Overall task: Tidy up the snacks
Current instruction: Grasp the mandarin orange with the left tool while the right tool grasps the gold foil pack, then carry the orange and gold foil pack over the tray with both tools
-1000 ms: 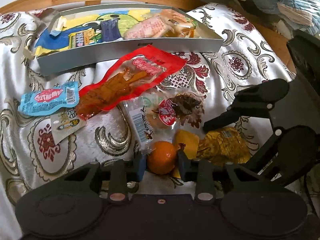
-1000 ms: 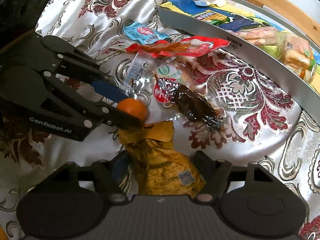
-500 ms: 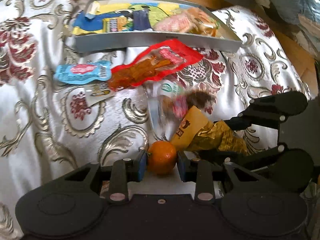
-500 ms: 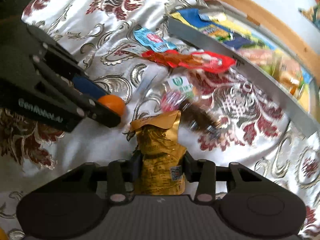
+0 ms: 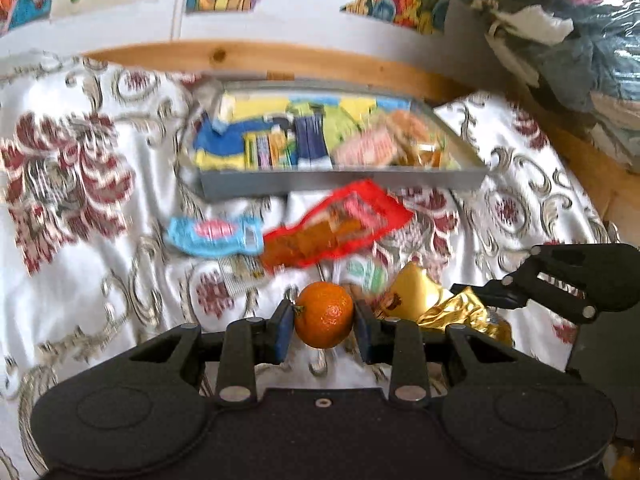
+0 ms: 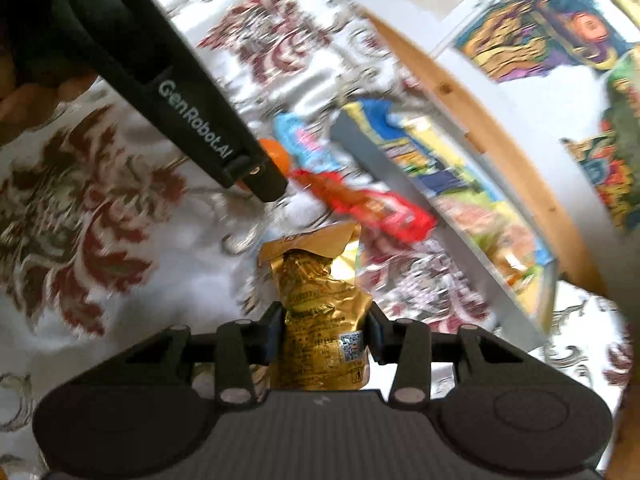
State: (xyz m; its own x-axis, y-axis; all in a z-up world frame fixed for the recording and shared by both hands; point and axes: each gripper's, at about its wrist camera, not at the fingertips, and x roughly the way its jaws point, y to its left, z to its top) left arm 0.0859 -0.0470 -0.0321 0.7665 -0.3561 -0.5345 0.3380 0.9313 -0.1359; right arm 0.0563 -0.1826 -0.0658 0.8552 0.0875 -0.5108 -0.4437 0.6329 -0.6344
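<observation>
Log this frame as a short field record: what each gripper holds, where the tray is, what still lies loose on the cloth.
left gripper: shut on small round orange mandarin
right gripper: shut on crinkled gold foil snack packet
tray: shallow grey rectangular tray, far side of the cloth, already holding several colourful packets
loose on cloth: long red plastic snack packet; light blue snack packet; a clear wrapped snack, too blurred to describe
surface: white satin cloth with dark red floral pattern
image quality: motion blur in both views

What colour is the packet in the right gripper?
Gold packet, clearest in the right wrist view.
</observation>
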